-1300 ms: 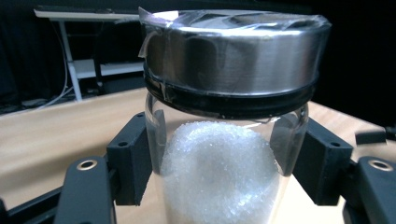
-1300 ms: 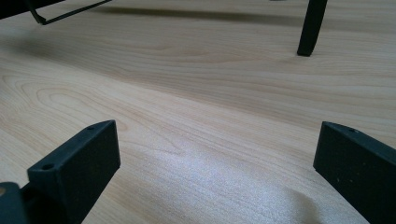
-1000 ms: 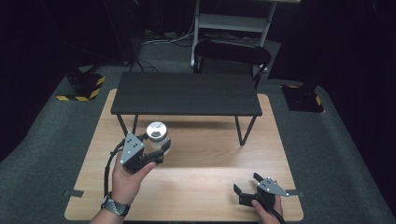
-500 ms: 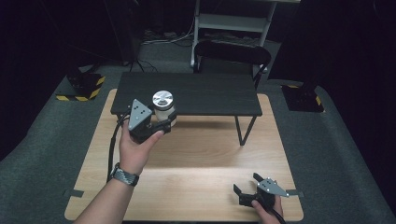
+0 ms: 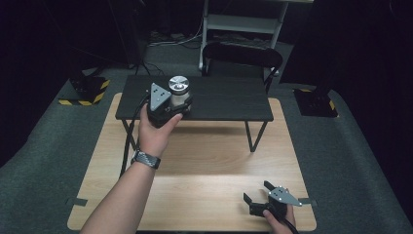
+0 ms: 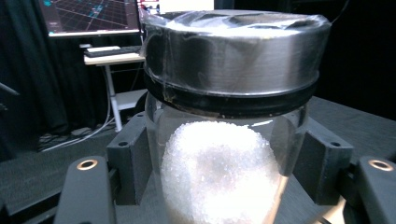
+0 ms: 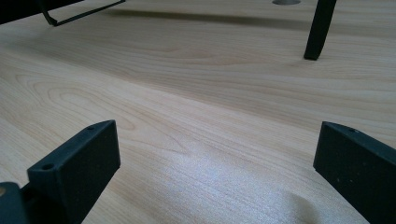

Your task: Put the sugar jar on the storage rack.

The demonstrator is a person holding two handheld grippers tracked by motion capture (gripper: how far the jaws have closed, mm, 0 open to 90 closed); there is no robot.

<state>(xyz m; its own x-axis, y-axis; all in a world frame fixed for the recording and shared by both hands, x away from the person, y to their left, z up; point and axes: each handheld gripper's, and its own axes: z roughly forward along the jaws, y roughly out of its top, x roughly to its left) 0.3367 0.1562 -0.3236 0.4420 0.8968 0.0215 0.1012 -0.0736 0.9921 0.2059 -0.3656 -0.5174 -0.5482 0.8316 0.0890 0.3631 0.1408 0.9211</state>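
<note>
Glass jar (image 5: 178,93) over the black shelf (image 5: 229,100)

The jar is clear glass with a brushed metal lid (image 6: 233,49) on a black band, holding white grainy crystals (image 6: 219,172). It stands upright at the shelf's left end near the front edge, clamped between the jaws of the left gripper (image 5: 171,108).

My light wooden surface (image 5: 195,161) stands on grey carpet floor (image 5: 355,161). On its far half stands a small black shelf (image 5: 224,100) on thin black legs, its feet resting on the wood. At the shelf's left end sits my jar (image 5: 178,92) with a metal lid, white grains inside. My right claw (image 5: 258,192) rests low at the near right corner of the surface, jaws spread apart over bare wood.
</note>
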